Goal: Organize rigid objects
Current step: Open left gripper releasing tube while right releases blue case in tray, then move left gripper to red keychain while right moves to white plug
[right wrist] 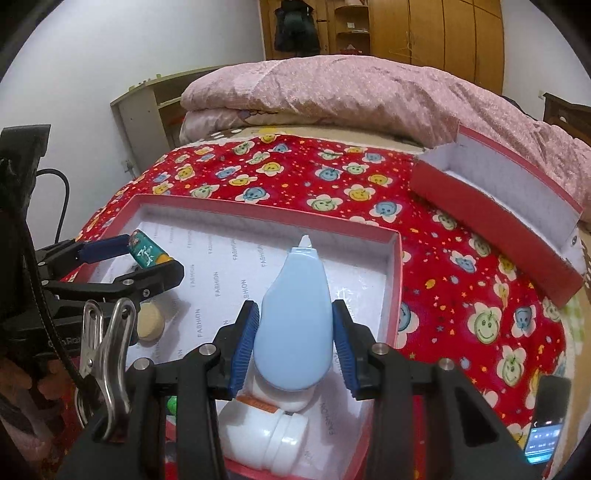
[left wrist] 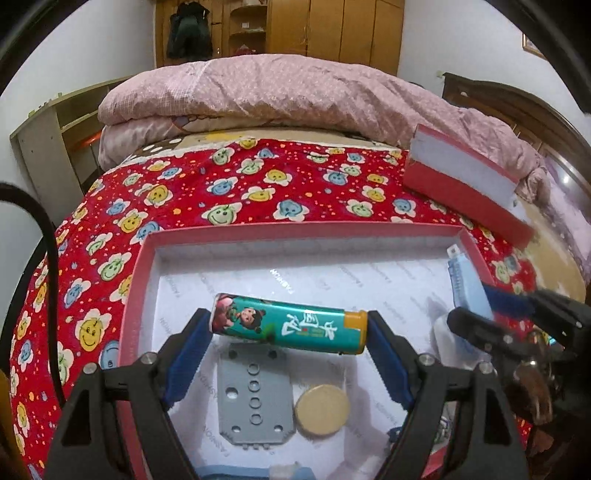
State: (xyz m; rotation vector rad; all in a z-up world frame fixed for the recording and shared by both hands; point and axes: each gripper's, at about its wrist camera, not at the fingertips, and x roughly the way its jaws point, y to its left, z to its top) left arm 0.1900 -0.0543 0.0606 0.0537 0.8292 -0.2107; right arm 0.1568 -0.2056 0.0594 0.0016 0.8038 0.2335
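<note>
Left tool (left wrist: 288,328) pinching teal lighter (left wrist: 288,325) end-to-end, long axis crosswise over red box (left wrist: 295,236); right tool (right wrist: 295,332) clamped on blue correction-tape dispenser (right wrist: 295,317), tip pointing fwd, w/ 2 already above box floor.

A home bedroom: a bed (left wrist: 280,184) under a red sheet (left wrist: 192,192) printed with smiling flowers, a folded pink quilt (left wrist: 258,88) at its far end, wooden wardrobes (left wrist: 332,29) along the back wall and a coat (left wrist: 188,33) hanging beside them.
</note>
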